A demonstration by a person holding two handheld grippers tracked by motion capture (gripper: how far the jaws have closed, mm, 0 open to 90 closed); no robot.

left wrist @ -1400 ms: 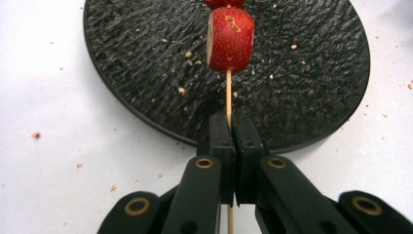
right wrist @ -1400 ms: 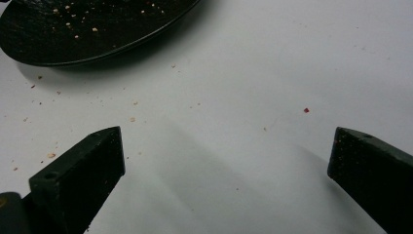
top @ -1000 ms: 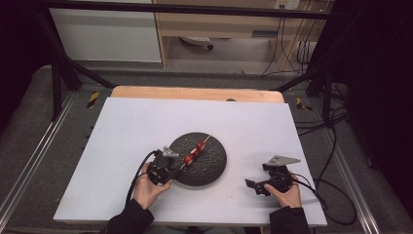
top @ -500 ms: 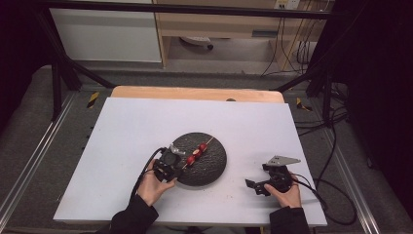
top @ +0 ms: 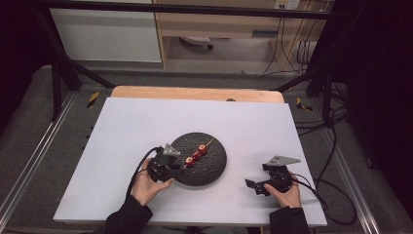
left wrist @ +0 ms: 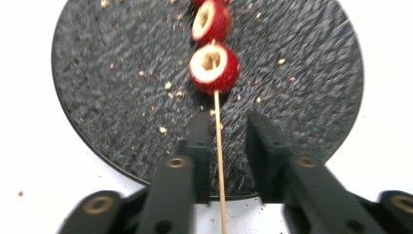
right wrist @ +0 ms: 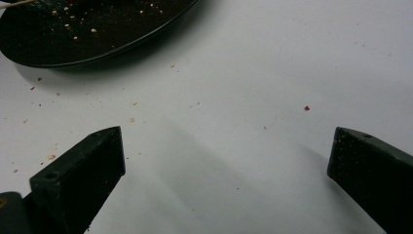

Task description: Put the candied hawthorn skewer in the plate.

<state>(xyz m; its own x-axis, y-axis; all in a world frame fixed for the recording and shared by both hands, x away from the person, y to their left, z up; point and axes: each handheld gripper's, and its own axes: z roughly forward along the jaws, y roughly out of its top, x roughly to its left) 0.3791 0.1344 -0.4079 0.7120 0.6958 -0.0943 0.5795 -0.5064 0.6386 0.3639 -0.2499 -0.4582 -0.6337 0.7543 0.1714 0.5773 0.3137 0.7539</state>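
We look down on one white table (top: 146, 126) with a wooden strip along its far edge, metal rails at both sides and dark floor beyond. One round black plate (top: 214, 168) sits a little left of the table's middle, well inside every edge. On it lies one skewer (top: 197, 153), a thin stick with red fruit pieces threaded on; we count three in the high view, two plainly cut open in the left gripper view (left wrist: 214, 68), with crumbs scattered over the plate (left wrist: 112, 73).

We see two grippers. The left gripper (top: 181, 166) is at the plate's near left rim; its jaws have just been opening and now stand a little apart, with the bare stick (left wrist: 219, 146) running between them, close by one jaw, and no pinch on it. The right gripper (top: 252, 185) rests near the table's near right corner, well apart from the plate, its jaws spread wide (right wrist: 219, 161) over bare table flecked with crumbs.

Open room is widest across the far half of the table and between plate and right gripper.
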